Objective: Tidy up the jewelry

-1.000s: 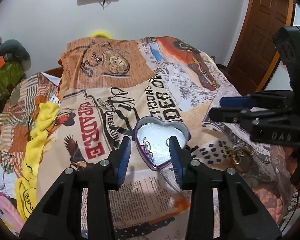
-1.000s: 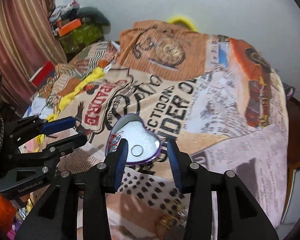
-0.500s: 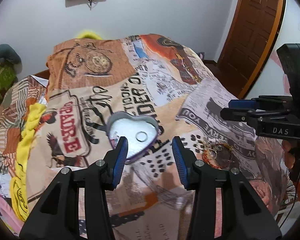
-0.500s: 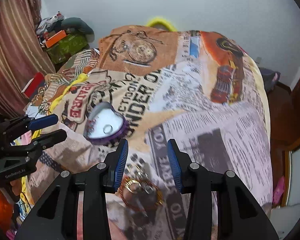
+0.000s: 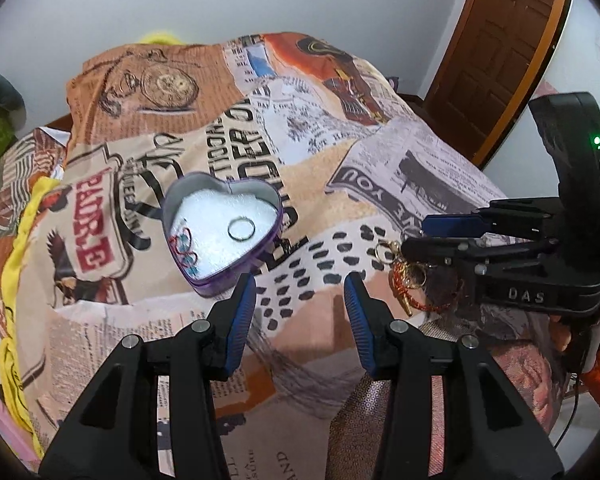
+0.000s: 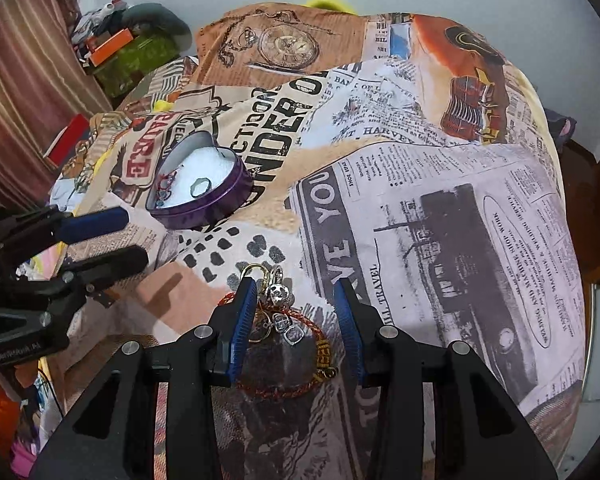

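On the bed's printed bedspread [image 6: 440, 184] sits one purple heart-shaped tin [image 5: 220, 232], lidless, holding one plain ring [image 5: 241, 228] and one small red-and-blue piece [image 5: 184, 250] at its left side. To the right and nearer, a single loose cluster of jewelry [image 6: 284, 320] lies directly on the cloth: one red cord bracelet, one gold ring, and several silver charms too tangled to count. Both left tongs [image 5: 300, 312] and right tongs [image 6: 296, 320] are spread wide and grasp nothing; the left hangs just near of the tin, the right straddles the cluster.
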The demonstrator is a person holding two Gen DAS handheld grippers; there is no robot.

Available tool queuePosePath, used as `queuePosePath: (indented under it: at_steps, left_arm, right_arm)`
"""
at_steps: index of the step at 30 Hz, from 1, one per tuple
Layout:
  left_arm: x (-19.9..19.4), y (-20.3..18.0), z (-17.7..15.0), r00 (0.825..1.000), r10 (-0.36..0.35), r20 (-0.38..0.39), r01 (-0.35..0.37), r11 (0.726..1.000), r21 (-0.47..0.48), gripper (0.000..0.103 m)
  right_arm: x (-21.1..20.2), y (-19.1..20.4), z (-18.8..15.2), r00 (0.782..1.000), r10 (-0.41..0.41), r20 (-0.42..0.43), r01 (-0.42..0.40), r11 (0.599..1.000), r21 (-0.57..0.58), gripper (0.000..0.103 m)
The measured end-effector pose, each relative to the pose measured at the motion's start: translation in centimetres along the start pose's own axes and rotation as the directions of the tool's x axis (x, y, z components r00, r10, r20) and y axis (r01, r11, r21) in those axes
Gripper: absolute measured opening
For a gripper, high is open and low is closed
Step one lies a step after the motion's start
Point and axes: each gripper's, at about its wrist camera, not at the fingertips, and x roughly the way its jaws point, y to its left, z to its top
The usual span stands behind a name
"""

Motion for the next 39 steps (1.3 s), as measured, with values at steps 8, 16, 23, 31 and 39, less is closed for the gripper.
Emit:
queuePosePath:
  at_steps: [8, 16, 23, 31, 39]
  left_arm:
    - [1.1, -0.5, 0.0, 0.999, -0.029, -0.021, 0.029, 1.000, 0.000, 0.045]
    - [1.8, -2.1, 1.3, 0.999, -0.038, -0.013, 0.038, 0.999, 0.038, 0.045]
    - [2.7, -3.4, 1.9, 0.998, -0.049, -0.027, 0.051, 0.996, 0.073, 0.045]
    - [3.7, -4.7, 2.7, 0.997, -0.067, -0.045, 0.071, 0.993, 0.094, 0.045]
    - [5.2, -5.4, 2.9, 0.996, -0.042, -0.076, 0.050, 0.994, 0.101, 0.045]
  right_arm:
    - [-0.3, -0.4, 0.0, 0.999, 0.016, 0.033, -0.017, 1.000, 0.006, 0.008]
    - [-1.0, -2.1, 0.0, 0.998, -0.010, 0.055, 0.009, 1.000, 0.027, 0.007]
    - [-1.1, -3.9, -0.6, 0.998, -0.054, 0.042, 0.052, 0.998, 0.045, 0.007]
    - [-2.1, -5.0, -1.0, 0.999, -0.029, 0.042, 0.026, 0.996, 0.080, 0.018]
    - [-2.4, -4.8, -1.1, 0.998, -0.011, 0.064, 0.006, 0.997, 0.072, 0.030]
